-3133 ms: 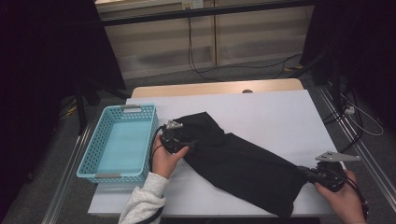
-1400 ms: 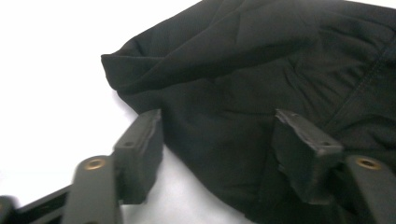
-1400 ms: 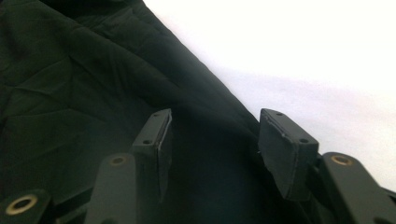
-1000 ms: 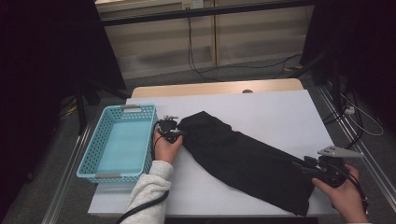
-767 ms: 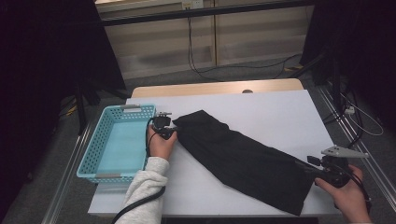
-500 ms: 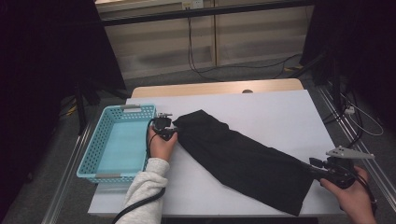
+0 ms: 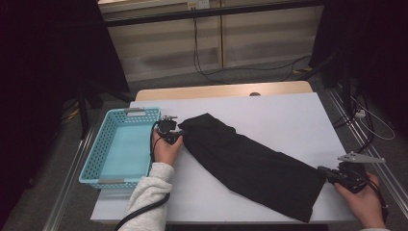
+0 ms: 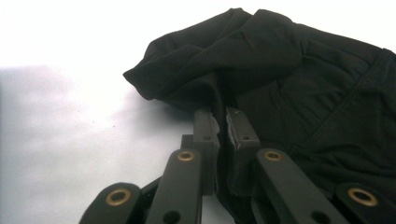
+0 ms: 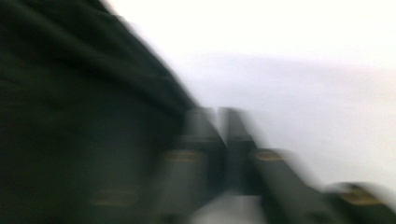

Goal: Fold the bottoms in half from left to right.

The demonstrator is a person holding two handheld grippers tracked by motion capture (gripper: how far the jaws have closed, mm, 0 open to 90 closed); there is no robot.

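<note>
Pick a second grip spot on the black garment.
Pinch the black garment at its short right-hand edge, coming in low from the table's right side: it lies flat there, so only the edge gives a lip to pinch. The left gripper is shut on the bunched end by the basket.

You worked in a lab-like room: bare white desk (image 7: pixel 269 110), loose cables (image 7: pixel 202 57) on the floor (image 7: pixel 250 70), dark curtains (image 7: pixel 43 72).

Black gripper (image 8: pixel 223 126) with brass rivets; light grey knitted sleeve (image 7: pixel 146 195), black cable
</note>
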